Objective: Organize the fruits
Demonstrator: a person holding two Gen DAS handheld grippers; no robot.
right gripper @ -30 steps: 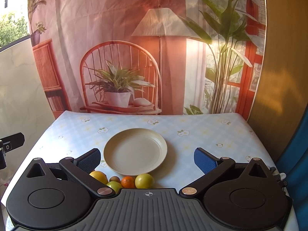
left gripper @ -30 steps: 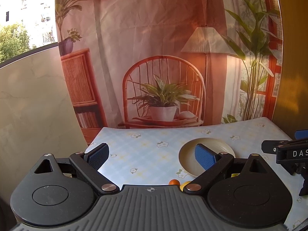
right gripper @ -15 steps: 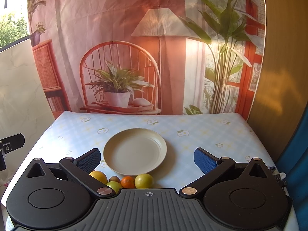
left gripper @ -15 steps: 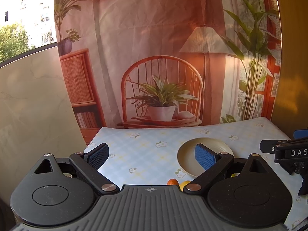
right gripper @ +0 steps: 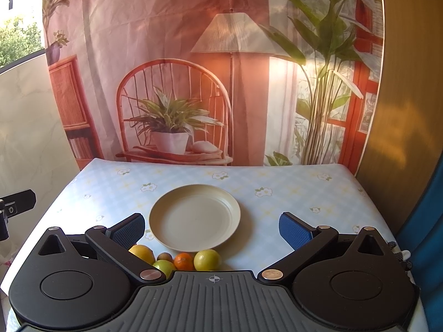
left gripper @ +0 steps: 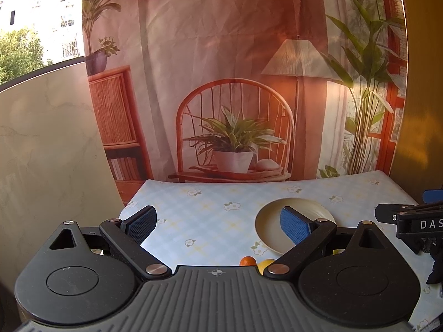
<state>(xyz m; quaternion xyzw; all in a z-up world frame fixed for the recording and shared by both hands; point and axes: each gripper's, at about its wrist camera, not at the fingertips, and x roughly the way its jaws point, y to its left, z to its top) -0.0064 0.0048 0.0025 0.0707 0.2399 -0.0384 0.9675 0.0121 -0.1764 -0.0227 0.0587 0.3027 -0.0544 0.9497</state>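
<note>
— Fruits, five of them, bunched in a row on the tabletop (right gripper: 290, 191) right at the near rim of the plate (right gripper: 193, 217): a yellow one (right gripper: 143, 252), a small brown one (right gripper: 164, 256), a green one (right gripper: 162, 266), the orange one (right gripper: 183, 261) and a yellow-green one (right gripper: 207, 259).

— And the plate?

— Bare, nothing on it yet. It sits just beyond the fruit, dead ahead of the right tool (right gripper: 212, 228).

— Which side gets there first?

— The right, I'd say. The row lies just under its nose, slightly toward its left finger. From the left tool (left gripper: 218, 225) the fruit is off to its right, half hidden behind its own finger; only the orange one and a yellow one peek out.

— Anything gripped?

— No. Both tools are spread wide, blue pads (right gripper: 295, 228) apart, holding nothing. The right one looks set to dip down and back a touch onto that row.
</note>
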